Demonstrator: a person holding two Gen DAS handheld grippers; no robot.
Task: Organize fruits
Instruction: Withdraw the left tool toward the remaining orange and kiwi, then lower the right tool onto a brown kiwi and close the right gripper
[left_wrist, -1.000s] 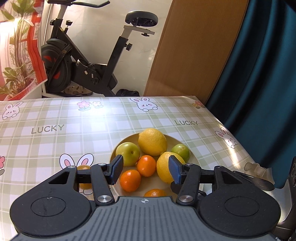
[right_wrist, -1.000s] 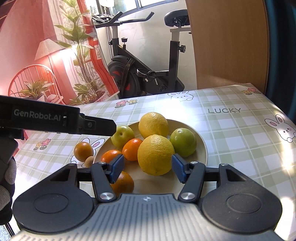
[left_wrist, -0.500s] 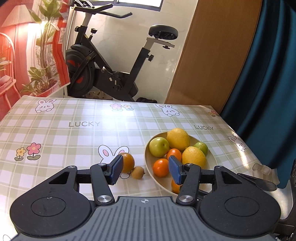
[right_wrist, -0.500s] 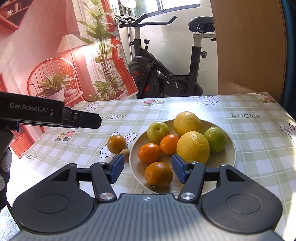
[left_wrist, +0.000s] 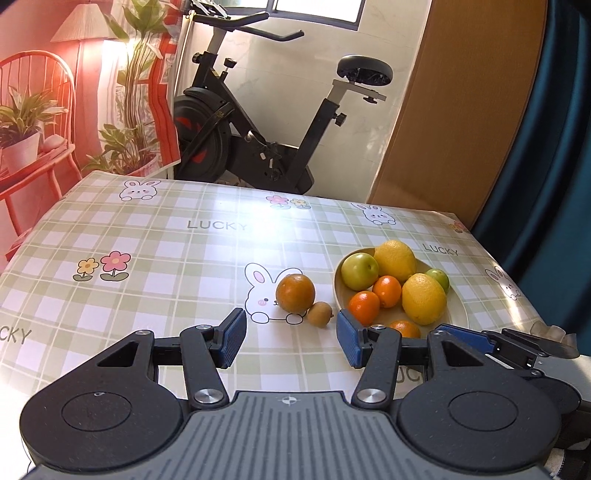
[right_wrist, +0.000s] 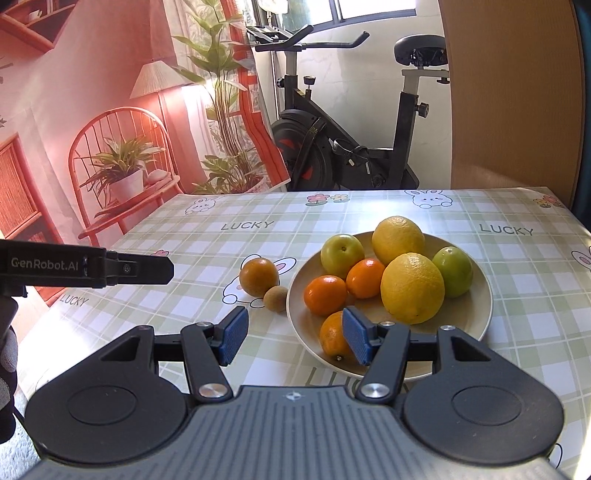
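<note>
Left tongs (left_wrist: 288, 338) spread, empty; brown orange (left_wrist: 295, 292) and small kiwi (left_wrist: 320, 314) just ahead on tabletop (left_wrist: 147, 266), left of plate (left_wrist: 456, 314). Right tongs (right_wrist: 293, 339) spread, empty, nearer plate.

Both tools (left_wrist: 290, 338) (right_wrist: 293, 338) agape, empty

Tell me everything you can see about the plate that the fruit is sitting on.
The plate is round, shallow and cream-coloured, smooth like ceramic or plastic. It sits flat on the checked tablecloth, toward its right side. It holds two lemons, two green fruits and three small oranges. A darker orange and a small brown fruit lie just off its left rim; whether the brown one touches it is unclear. No gripper touches it.
</note>
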